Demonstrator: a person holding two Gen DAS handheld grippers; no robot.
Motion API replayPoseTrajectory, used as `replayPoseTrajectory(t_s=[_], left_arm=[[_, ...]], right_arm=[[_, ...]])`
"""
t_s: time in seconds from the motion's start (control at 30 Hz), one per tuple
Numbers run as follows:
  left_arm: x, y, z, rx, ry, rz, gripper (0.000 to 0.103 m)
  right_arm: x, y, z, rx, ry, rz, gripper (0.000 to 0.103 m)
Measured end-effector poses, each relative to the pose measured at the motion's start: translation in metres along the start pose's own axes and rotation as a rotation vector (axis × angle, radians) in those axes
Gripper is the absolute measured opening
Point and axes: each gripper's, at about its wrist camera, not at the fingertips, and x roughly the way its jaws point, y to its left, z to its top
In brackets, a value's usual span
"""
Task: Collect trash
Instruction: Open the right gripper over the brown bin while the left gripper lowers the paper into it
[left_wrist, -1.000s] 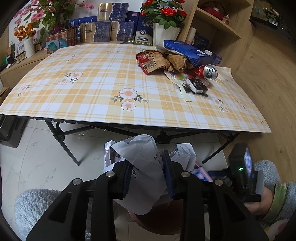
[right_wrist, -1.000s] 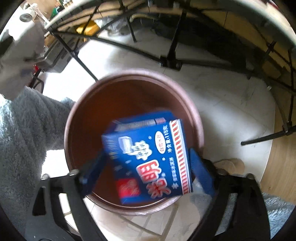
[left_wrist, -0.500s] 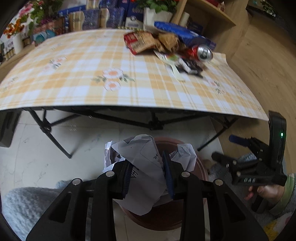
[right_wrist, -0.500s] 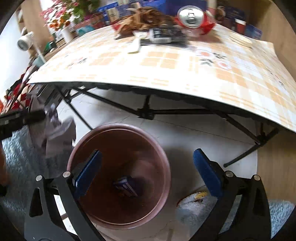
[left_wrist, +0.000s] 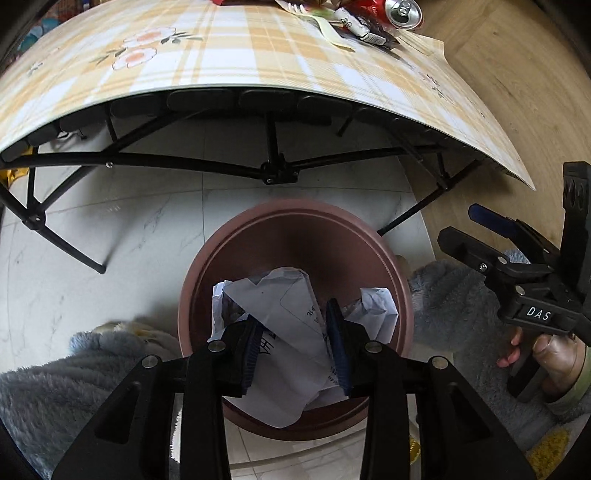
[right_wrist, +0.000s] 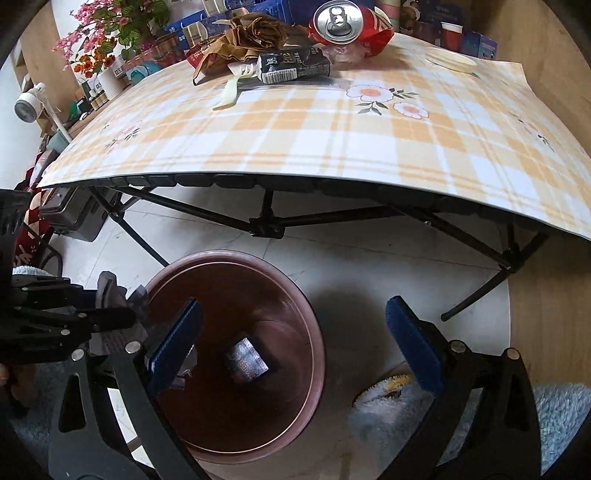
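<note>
My left gripper (left_wrist: 293, 325) hangs just above a brown round bin (left_wrist: 295, 206), pointing steeply down. A crumpled white paper (left_wrist: 280, 295) sits between its pads, which still press on it while the jaws are opening. My right gripper (right_wrist: 291, 321) stands wide open and empty over the bin's rim (right_wrist: 236, 256). A blue box (right_wrist: 246, 360) lies at the bin's bottom. On the checked table (right_wrist: 332, 140) lie a red can (right_wrist: 343, 18), a black carton (right_wrist: 295, 66), a brown paper bag (right_wrist: 251, 37) and a plastic utensil (right_wrist: 231, 92).
The table's black folding frame (right_wrist: 266, 229) crosses just behind the bin. Fluffy slippers (right_wrist: 391, 398) rest on the floor beside the bin. Wooden flooring (left_wrist: 517, 92) lies to the right. Potted flowers (right_wrist: 110, 33) and boxes stand beyond the table.
The blue box dropped out of my right gripper into the bin, and that gripper opened wide and tilted up. My left gripper sank with the paper down over the bin.
</note>
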Motion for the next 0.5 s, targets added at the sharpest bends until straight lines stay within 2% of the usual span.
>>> replayPoseTrajectory(t_s=[0.1,0.17,0.23,0.3,0.37,0.5], left_arm=[[-0.004,0.003,-0.001,-0.006,-0.013,-0.010,0.036],[-0.005,0.003,-0.001,-0.008,-0.022,-0.021,0.042],[-0.007,0.003,-0.001,-0.010,-0.031,-0.019,0.059],[-0.010,0.003,0.000,-0.012,-0.048,-0.011,0.059],[-0.017,0.004,0.002,-0.021,-0.082,-0.006,0.060],[-0.038,0.012,0.002,-0.062,-0.195,0.028,0.071]], right_arm=[[0.000,-0.002,0.000,0.008,0.001,0.001,0.097],[0.000,-0.002,0.000,0.010,0.001,0.001,0.097],[0.000,-0.001,0.000,0.008,-0.001,0.004,0.097],[0.000,-0.001,0.000,0.007,-0.001,0.004,0.097],[0.000,-0.001,0.000,0.008,-0.001,0.004,0.097],[-0.002,-0.002,0.001,0.013,-0.009,0.015,0.097]])
